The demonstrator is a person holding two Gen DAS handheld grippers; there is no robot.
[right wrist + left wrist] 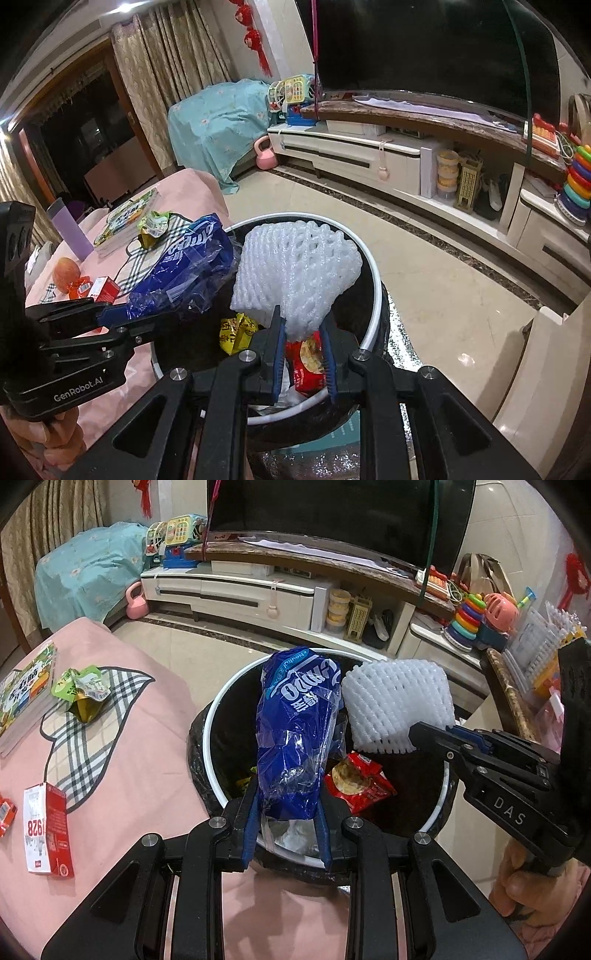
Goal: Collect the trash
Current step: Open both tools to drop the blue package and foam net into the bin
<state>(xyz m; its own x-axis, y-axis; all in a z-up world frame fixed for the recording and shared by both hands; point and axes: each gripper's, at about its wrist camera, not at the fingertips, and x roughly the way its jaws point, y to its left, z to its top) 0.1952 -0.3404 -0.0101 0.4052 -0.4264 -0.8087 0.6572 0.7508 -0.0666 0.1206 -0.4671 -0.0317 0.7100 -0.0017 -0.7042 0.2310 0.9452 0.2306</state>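
trash is partly binned: wrappers lie in the bin, the left gripper clamps a blue plastic bag and the right gripper a white foam net over it, while a green wrapper and red carton wait on the table.

Pink-clothed table, books, green wrapper, red carton, possibly an apple

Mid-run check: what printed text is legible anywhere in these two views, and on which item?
"DAS": right gripper body.
"GenRobot.AI": left gripper body.
"1928": red-and-white carton on the pink tablecloth.
"Neutral": crumpled blue plastic wrapper; its white brand lettering reads upside down, uncertain.
Book cover, snack packets: unreadable.
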